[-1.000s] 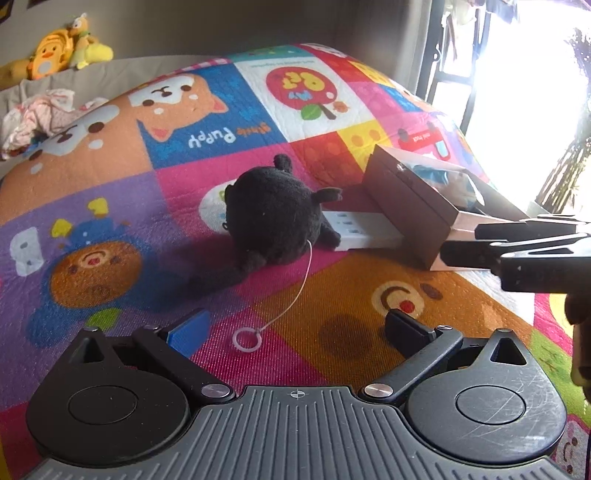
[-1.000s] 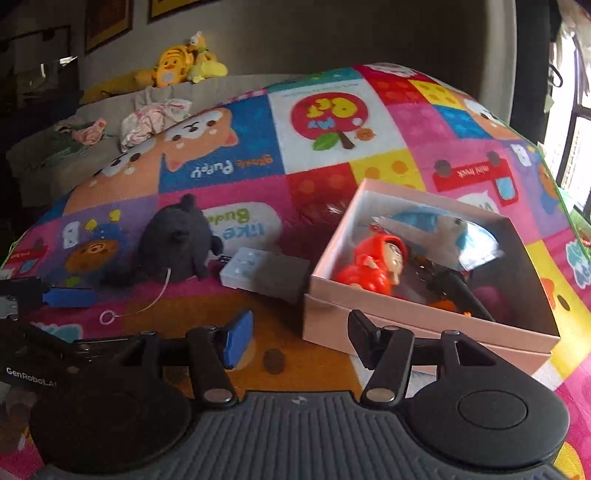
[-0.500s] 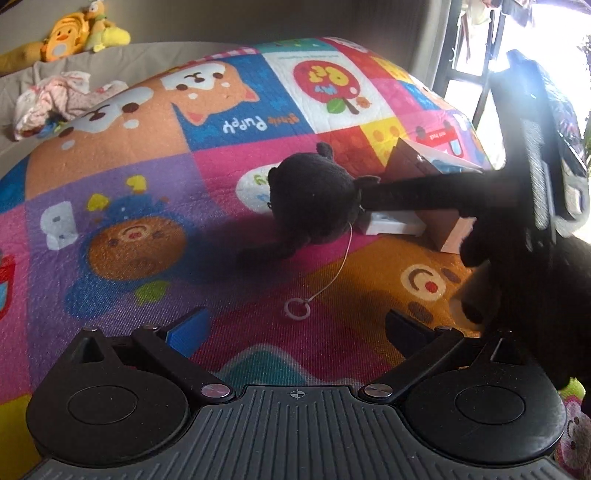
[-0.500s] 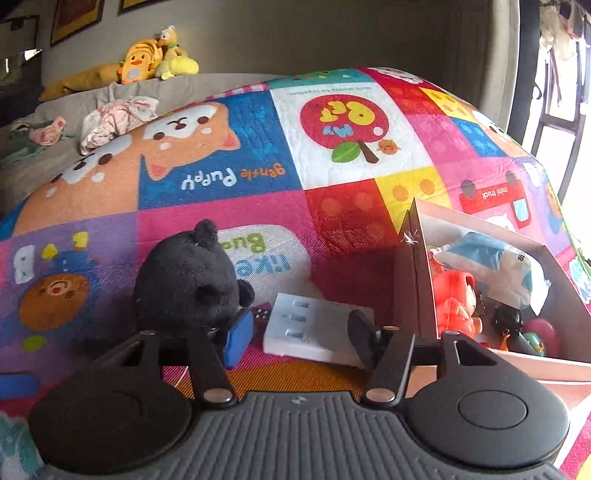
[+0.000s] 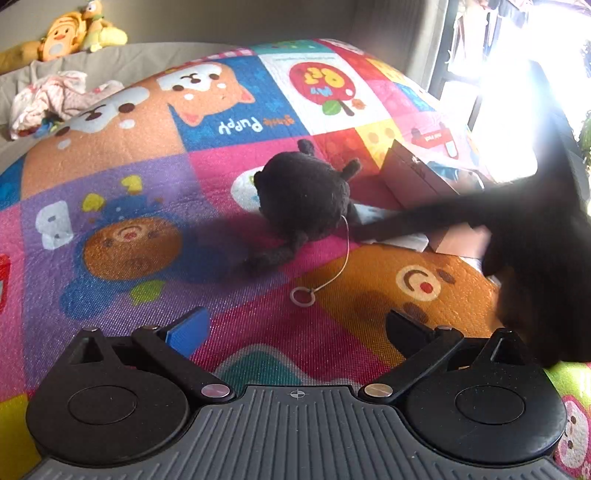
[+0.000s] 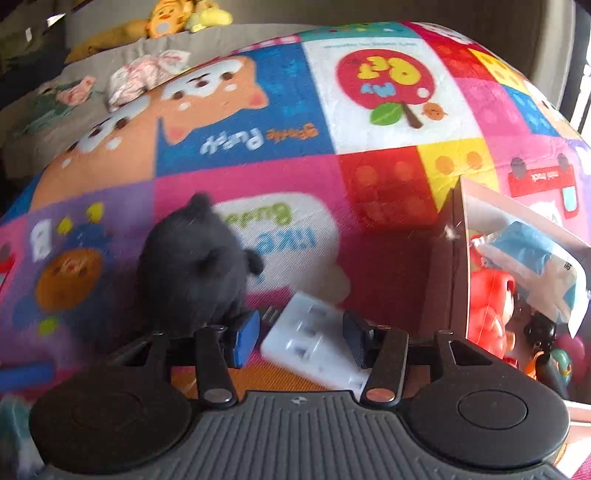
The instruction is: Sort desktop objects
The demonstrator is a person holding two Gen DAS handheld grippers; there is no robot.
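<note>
A black plush toy (image 5: pixel 306 199) lies on the colourful play mat, and a thin string runs from it to a small ring (image 5: pixel 303 296). Right beside it a white plug adapter (image 6: pixel 314 332) lies flat. My right gripper (image 6: pixel 299 339) straddles that adapter; its blue pad (image 6: pixel 245 338) sits by the plush (image 6: pixel 192 269), a sliver off the adapter's corner. In the left wrist view the right gripper (image 5: pixel 424 221) is a dark shape reaching in from the right. My left gripper (image 5: pixel 295 332) hangs open over the bare mat, nearer than the ring, with nothing in it.
An open pink box (image 6: pixel 458 258) stands right of the adapter, holding a red figure (image 6: pixel 487 306), a blue-and-white packet (image 6: pixel 532 266) and other small toys. Bundled cloth (image 5: pixel 48 99) and yellow plush toys (image 5: pixel 66 33) lie on the grey surface beyond the mat. A bright window is at far right.
My right gripper has swung left from in front of the box to the adapter and plush, its jaws narrowing. The left view has shifted a little, so the plush sits more central.
</note>
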